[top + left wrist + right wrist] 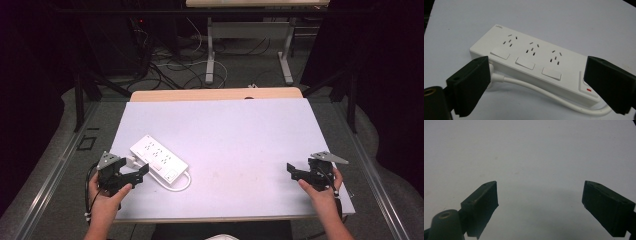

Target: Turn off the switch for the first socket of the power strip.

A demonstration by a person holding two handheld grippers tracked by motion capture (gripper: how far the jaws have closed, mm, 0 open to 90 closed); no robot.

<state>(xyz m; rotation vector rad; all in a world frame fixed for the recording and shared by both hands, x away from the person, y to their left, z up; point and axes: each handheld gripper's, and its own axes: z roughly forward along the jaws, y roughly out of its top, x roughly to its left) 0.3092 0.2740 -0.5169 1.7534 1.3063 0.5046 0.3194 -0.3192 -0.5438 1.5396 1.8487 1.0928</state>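
Note:
A white power strip (158, 158) lies at an angle on the white table top (230, 135), at its front left. In the left gripper view the power strip (536, 60) shows three socket groups, three rocker switches and a red mark at its near end. Its white cable (541, 92) loops along the near side. My left gripper (136, 173) stands open just short of the strip's near edge, with nothing held between its jaws. At the front right my right gripper (295, 171) is open over bare table, nothing between its fingers (484, 202).
Beyond the far edge of the table runs a wooden strip (215, 94). Farther back on the floor lie cables (165, 65) and stand the legs of another table (210, 60). Dark curtains close in both sides.

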